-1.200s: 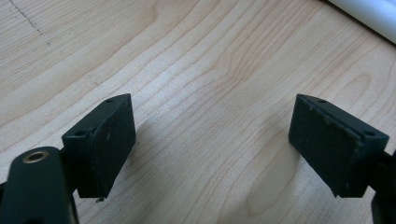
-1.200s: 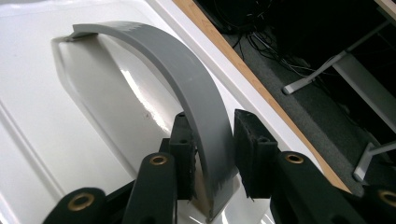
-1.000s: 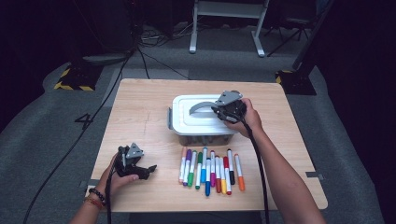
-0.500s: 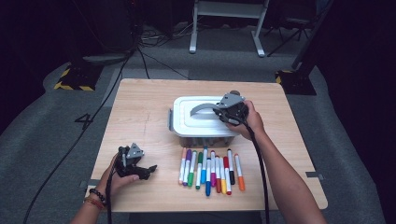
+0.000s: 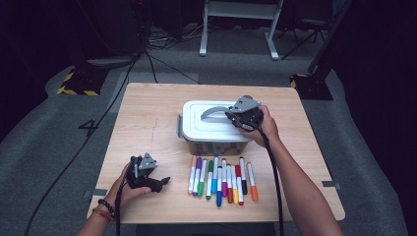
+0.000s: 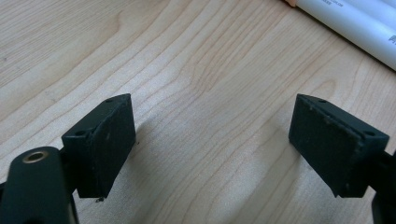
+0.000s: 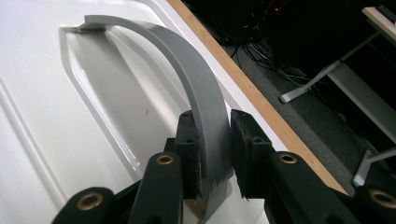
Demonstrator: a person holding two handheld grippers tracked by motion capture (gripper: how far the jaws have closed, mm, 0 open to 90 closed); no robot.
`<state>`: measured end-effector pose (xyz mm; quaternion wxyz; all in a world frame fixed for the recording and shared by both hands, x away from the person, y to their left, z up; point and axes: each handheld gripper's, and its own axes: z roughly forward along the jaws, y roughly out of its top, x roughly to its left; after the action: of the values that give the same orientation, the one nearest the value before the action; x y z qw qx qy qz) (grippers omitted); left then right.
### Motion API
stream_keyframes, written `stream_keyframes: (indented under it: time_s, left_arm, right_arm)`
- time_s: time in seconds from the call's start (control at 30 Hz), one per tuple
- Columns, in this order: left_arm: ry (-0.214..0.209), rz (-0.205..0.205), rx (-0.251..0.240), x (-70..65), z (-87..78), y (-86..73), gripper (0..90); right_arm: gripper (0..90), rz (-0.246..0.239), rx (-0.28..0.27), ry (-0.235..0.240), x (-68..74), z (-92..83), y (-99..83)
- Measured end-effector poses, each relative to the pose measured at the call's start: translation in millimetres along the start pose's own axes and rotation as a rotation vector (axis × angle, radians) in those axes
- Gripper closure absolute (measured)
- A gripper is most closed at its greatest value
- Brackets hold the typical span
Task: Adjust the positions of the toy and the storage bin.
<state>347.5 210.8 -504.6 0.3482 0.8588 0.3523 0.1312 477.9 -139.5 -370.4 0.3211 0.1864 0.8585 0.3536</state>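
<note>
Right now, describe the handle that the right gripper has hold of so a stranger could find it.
On the wooden table, behind the row of markers, sits a white lidded box. The grey handle arches up from its lid, the box's one curved strap, pinched by the right gripper.

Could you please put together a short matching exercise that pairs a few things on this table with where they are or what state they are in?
Things:
1. grey handle
2. markers
3. left gripper
4. white box

States:
A. jaws wide apart over bare wood
B. lying in a row at the table's near edge
C. between the jaws of the right gripper, which have just been closing
D. lid on, behind the markers

Pairs: 1-C, 2-B, 3-A, 4-D
</note>
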Motion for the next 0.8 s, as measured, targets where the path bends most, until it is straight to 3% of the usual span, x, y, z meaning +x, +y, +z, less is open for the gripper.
stream_keyframes:
  time_s: [0.4,0.8]
  left_arm:
    - [0.001,0.0,0.0,0.0,0.0,0.0,15.2]
    - [0.0,0.0,0.0,0.0,0.0,0.0,15.1]
  right_arm:
    - [79.1,0.001,-0.01,-0.073,-7.9,-8.2,-0.1]
    - [79.9,0.009,-0.019,-0.122,-21.2,-27.3,-1.9]
